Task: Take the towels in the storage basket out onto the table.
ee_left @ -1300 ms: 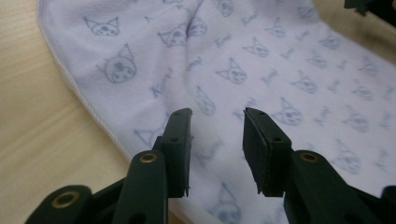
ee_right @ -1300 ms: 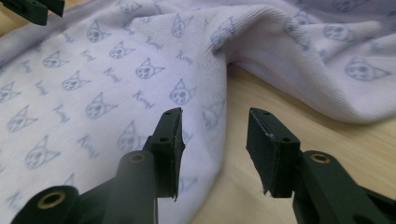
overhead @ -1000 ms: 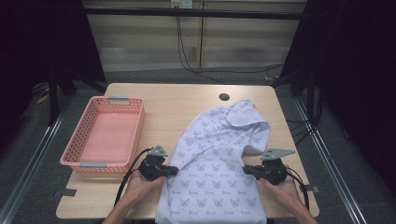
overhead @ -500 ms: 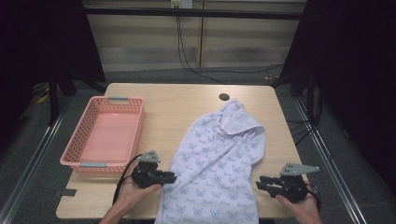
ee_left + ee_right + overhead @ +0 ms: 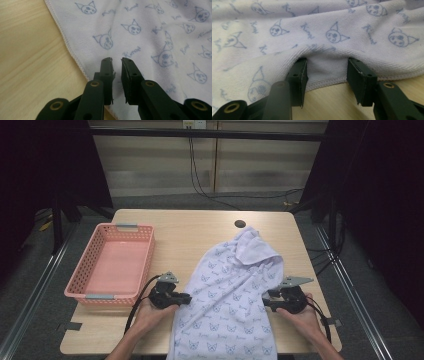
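Both grippers met the cat-print towel (image 5: 227, 300): left gripper (image 5: 186, 298) narrowly parted over its edge, right gripper (image 5: 266, 301) opening, hem between unpressed.

We see a soft cloth towel (image 5: 231, 305), matt terry-like weave with a fine ribbed grain, pale lilac with printed blue cat faces, and a stitched hem along its edge (image 5: 327, 82). We note the table (image 5: 195, 232) is light wood-grain laminate, smooth, slight sheen. The basket (image 5: 90, 265) looks like pink moulded plastic, lattice walls, semi-matt, with grey tabs at each end. The left gripper (image 5: 117, 62) and right gripper (image 5: 327, 68) have black matt plastic jaws with brass-coloured metal rivets; the pad faces look flat and slightly rough. The grey plates on the grippers look like dull metal or plastic; we cannot tell which.
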Demonstrator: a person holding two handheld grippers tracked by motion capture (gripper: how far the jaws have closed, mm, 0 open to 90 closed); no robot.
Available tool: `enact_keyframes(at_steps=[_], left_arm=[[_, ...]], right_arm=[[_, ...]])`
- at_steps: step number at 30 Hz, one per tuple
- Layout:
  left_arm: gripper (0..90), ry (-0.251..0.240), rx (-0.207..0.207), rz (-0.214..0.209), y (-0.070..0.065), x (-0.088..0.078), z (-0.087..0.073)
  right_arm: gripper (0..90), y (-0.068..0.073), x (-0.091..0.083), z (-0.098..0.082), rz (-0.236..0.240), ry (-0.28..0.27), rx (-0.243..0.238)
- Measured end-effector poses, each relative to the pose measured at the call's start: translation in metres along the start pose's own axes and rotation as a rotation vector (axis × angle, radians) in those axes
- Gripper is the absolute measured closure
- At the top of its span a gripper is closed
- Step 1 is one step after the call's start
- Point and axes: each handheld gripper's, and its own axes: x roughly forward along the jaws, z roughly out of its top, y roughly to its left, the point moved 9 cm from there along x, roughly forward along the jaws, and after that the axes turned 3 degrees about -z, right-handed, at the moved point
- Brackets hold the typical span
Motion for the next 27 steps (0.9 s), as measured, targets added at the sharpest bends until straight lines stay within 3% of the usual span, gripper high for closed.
enact_keyframes(at_steps=[1,3,4,6,8,10,14,17,19,20,23,27], left_arm=[[79.6,0.003,0.003,0.001,0.000,-0.002,-0.002],[80.4,0.001,-0.002,0.006,0.000,-0.007,-0.007],[80.5,0.003,-0.004,0.006,0.000,-0.009,-0.009],[81.7,0.007,-0.004,0.017,0.000,-0.013,-0.013],[81.7,0.015,-0.008,0.018,-0.004,-0.018,-0.018],[81.9,0.021,-0.019,-0.025,-0.012,-0.021,-0.024],[82.6,0.054,0.024,-0.025,-0.028,-0.027,-0.036],[76.3,0.072,0.050,-0.058,-0.043,-0.033,-0.045],[72.0,0.045,0.053,-0.072,-0.044,-0.034,-0.042],[70.8,0.019,0.037,-0.079,-0.043,-0.034,-0.037],[65.9,-0.035,0.020,-0.044,-0.028,-0.029,-0.015],[62.1,-0.063,0.011,-0.007,-0.010,-0.013,0.008]], right_arm=[[52.7,0.002,0.002,-0.001,-0.012,0.010,-0.006],[62.5,0.002,0.003,0.000,-0.048,0.006,-0.067],[72.4,0.003,0.002,0.000,-0.044,0.008,-0.059],[84.1,-0.001,0.000,-0.002,-0.061,0.018,-0.058],[85.8,-0.004,-0.004,-0.006,-0.059,0.028,-0.039],[86.2,-0.011,-0.011,-0.011,-0.076,0.045,-0.035],[86.4,-0.022,-0.031,-0.027,-0.090,0.054,0.018],[86.2,-0.018,-0.047,-0.037,-0.065,0.045,0.054],[85.1,-0.014,-0.056,-0.042,-0.055,0.032,0.047],[82.2,-0.013,-0.058,-0.043,-0.045,0.022,0.053],[72.1,-0.012,-0.064,-0.039,-0.038,-0.014,0.058],[63.2,-0.012,-0.063,-0.024,-0.031,-0.064,0.059]])
